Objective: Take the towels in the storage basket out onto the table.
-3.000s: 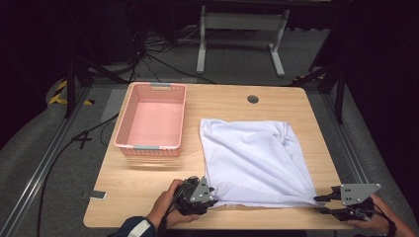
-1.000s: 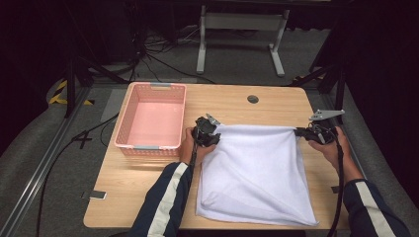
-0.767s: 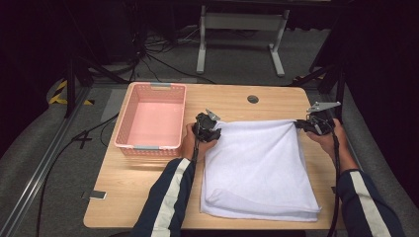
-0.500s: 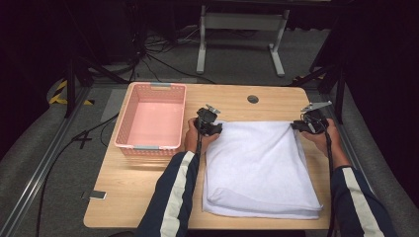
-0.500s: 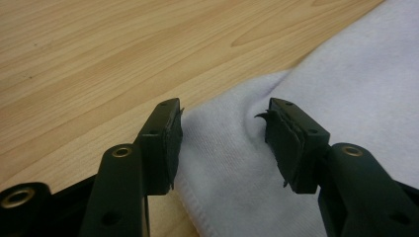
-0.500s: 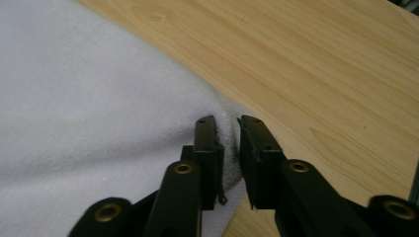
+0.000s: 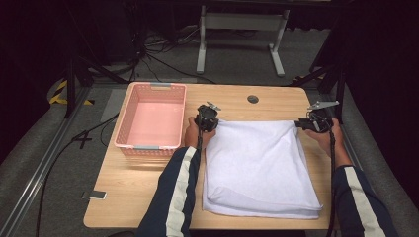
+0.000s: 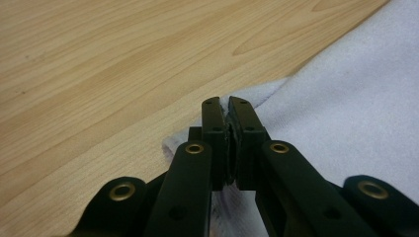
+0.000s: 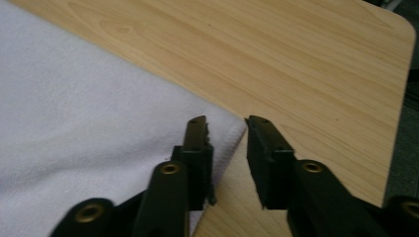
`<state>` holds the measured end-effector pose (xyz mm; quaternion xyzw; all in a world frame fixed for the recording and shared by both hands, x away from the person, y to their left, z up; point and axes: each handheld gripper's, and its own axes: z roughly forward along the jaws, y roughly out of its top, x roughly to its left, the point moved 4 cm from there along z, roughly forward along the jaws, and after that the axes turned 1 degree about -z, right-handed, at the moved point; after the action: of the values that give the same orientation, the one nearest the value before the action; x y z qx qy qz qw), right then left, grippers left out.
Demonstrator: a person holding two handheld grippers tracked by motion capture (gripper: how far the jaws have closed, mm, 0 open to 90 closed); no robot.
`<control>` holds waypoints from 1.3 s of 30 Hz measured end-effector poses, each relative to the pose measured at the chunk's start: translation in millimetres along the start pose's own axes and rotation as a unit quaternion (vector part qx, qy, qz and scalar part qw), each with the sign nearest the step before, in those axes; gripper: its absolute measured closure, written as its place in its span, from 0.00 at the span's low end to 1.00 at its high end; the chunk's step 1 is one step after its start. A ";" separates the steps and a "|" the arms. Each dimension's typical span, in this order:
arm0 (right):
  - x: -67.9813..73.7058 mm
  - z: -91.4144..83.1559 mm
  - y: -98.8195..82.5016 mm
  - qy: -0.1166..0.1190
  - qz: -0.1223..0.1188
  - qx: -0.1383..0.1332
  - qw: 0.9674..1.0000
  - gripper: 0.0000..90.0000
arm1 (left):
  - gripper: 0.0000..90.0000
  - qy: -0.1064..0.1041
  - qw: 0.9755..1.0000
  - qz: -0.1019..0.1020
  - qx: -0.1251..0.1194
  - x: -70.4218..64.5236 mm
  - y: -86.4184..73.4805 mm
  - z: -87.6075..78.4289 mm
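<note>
One white towel (image 7: 259,165) is lying folded on the right half of the table (image 7: 138,192). Its far left corner is sitting pinched between the left gripper's (image 8: 226,106) closed jaws. The right gripper (image 9: 226,126) has just been opening, its jaws straddling the far right corner without pressing it.

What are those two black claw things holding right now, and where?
The left gripper pinches the white towel at its far corner. The right gripper is open and holds nothing.
</note>
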<state>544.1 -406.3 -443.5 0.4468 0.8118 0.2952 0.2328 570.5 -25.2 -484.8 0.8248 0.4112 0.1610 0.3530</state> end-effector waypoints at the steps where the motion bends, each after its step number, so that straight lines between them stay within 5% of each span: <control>1: -0.7 -0.7 -1.6 0.016 0.004 0.000 1.000 0.78 | 0.96 -0.002 1.000 -0.001 -0.003 0.7 -0.5 0.2; 5: -1.5 8.5 -11.6 0.051 0.016 0.029 0.998 0.63 | 0.93 -0.004 1.000 -0.004 0.005 0.5 -2.1 2.4; 7: -1.7 10.3 -12.7 0.060 0.036 0.021 0.997 0.60 | 0.91 -0.006 1.000 -0.002 0.004 1.4 -2.4 3.2; 13: 1.1 25.2 -16.0 0.056 0.041 0.043 0.997 0.53 | 0.89 -0.014 1.000 -0.005 0.004 3.9 -2.6 3.7; 19: -8.3 29.8 -13.8 0.045 0.063 0.025 0.997 0.48 | 0.89 -0.018 1.000 -0.006 0.006 4.7 -1.7 4.3; 23: -11.2 35.7 -9.9 0.043 0.067 0.028 0.996 0.53 | 0.89 -0.022 1.000 -0.010 0.008 5.6 -1.0 4.8; 28: -2.2 39.1 -5.2 0.068 0.032 0.026 0.997 0.86 | 0.91 -0.017 1.000 -0.007 0.009 6.9 0.8 6.0; 32: -2.5 37.1 -3.1 0.046 0.015 0.030 0.998 0.95 | 0.95 -0.006 1.000 -0.006 0.007 8.6 1.9 6.0; 39: -15.4 11.6 4.0 0.022 0.035 -0.039 0.998 0.99 | 0.97 0.005 0.999 -0.028 -0.028 13.2 11.1 0.9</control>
<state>561.4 -414.7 -447.3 0.4587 0.7886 0.3441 0.2220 585.3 -19.7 -477.9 0.8018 0.4312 0.1669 0.3786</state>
